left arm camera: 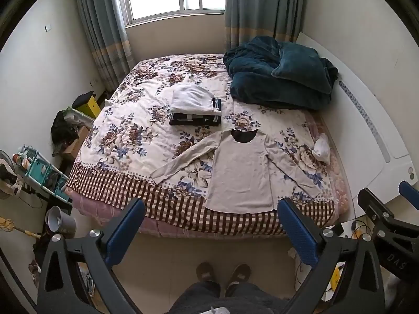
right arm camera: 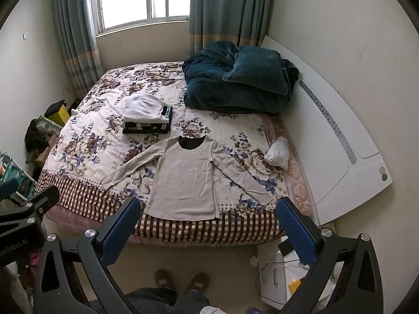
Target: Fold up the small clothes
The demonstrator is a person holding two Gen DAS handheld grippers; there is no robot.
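Left wrist view: the left gripper [left arm camera: 210, 225] hangs with jaws wide and empty; beyond and between them a beige long-sleeved shirt [left arm camera: 242, 172] lies flat on the floral bedspread [left arm camera: 125, 130]. The right gripper [right arm camera: 209, 225] is likewise spread, holding nothing.

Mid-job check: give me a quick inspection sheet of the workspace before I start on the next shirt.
Surface: bed with floral quilt, checked border at near edge.
Job's things: beige long-sleeve shirt spread flat, sleeves out, hem at near edge; folded stack behind it.
Clutter: teal blanket heaped at far right; white bundle by headboard.
Grippers: left gripper and right gripper open, above the floor, holding nothing.
Cables: wires on bedside table.
Surroundings: window, curtains, teal rack at left.
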